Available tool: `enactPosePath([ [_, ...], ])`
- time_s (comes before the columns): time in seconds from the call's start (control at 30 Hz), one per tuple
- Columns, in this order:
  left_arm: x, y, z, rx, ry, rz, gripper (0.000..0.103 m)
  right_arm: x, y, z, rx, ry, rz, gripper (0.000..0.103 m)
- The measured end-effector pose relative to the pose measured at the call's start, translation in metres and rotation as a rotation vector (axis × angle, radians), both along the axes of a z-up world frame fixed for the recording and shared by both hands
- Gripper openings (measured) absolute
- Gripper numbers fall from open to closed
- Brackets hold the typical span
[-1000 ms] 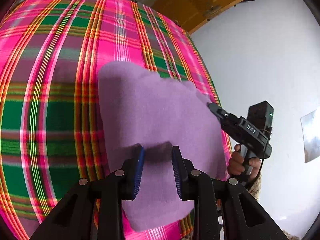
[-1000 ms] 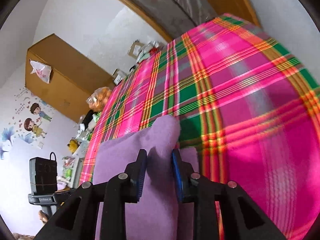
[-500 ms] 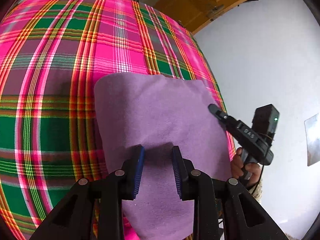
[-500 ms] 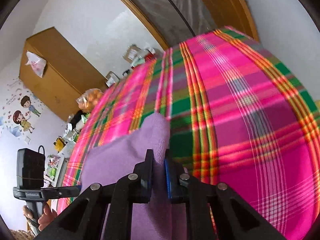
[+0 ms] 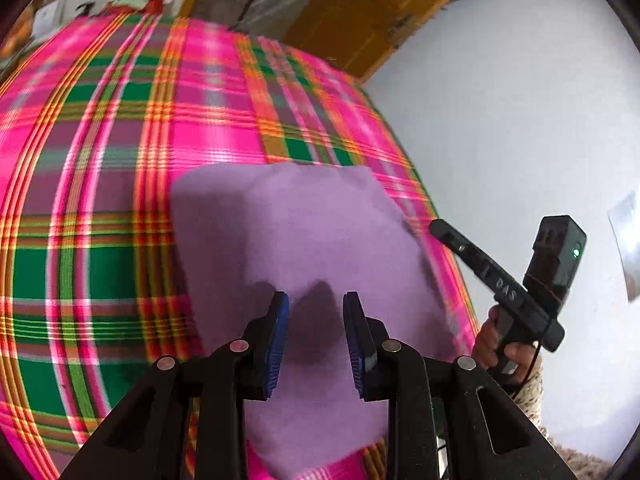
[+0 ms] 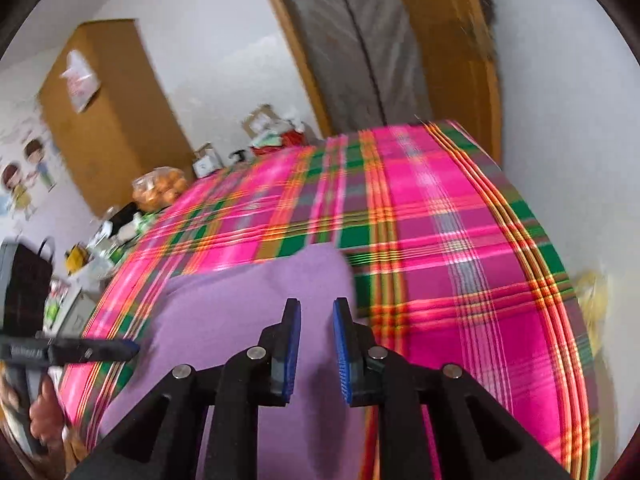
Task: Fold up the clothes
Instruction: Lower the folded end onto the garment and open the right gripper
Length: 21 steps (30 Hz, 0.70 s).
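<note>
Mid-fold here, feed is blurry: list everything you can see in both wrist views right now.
purple cloth: one, lilac, lying flat on the plaid cover, near its edge
plaid cover: one, pink, green and orange, spread under the cloth
cabinet: one, brown, by the far wall
bag of oranges: one, orange, at the cover's far edge
cartoon stickers: two figures, on the wall
left gripper: black, blue pads, open over the cloth
right gripper: black, blue pads, open over the cloth
hand: one, on the right gripper's handle
</note>
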State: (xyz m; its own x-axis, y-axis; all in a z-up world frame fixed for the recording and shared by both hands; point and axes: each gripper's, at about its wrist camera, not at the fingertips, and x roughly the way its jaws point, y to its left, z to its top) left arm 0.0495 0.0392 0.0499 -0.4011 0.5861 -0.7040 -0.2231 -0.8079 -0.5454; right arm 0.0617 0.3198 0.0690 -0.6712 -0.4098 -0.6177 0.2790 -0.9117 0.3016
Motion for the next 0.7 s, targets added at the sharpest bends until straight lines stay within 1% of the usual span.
enactPosePath([
  [0.03, 0.004, 0.004, 0.001, 0.000, 0.012, -0.015, 0.029, 0.011, -0.003, 0.004, 0.012, 0.022, 0.017, 0.017],
  [0.13, 0.013, 0.016, -0.002, -0.005, 0.018, -0.063, 0.029, 0.037, -0.011, 0.000, 0.060, 0.036, 0.039, 0.017],
  [0.3, 0.026, 0.032, -0.012, -0.119, 0.069, -0.084, 0.029, 0.060, -0.022, -0.019, 0.154, 0.001, 0.064, 0.017],
  [0.33, 0.029, 0.034, -0.013, -0.140, 0.082, -0.090, 0.029, 0.059, -0.022, -0.026, 0.164, -0.030, 0.059, 0.017],
  [0.37, 0.033, 0.036, -0.014, -0.160, 0.095, -0.095, 0.029, 0.058, -0.022, -0.033, 0.171, -0.058, 0.054, 0.017],
  [0.43, 0.041, 0.037, -0.019, -0.194, 0.120, -0.091, 0.029, 0.065, -0.018, -0.037, 0.141, -0.046, 0.039, 0.017],
  [0.5, 0.047, 0.036, -0.021, -0.215, 0.154, -0.098, 0.029, 0.068, -0.016, -0.037, 0.131, -0.051, 0.037, 0.016],
  [0.53, 0.050, 0.033, -0.023, -0.207, 0.151, -0.091, 0.030, 0.069, -0.015, -0.036, 0.125, -0.055, 0.034, 0.016],
  [0.63, 0.047, 0.025, -0.026, -0.163, 0.105, -0.068, 0.031, 0.074, -0.013, -0.036, 0.112, -0.060, 0.031, 0.016],
  [0.7, 0.048, 0.022, -0.029, -0.152, 0.095, -0.071, 0.031, 0.078, -0.012, -0.037, 0.107, -0.056, 0.031, 0.016],
])
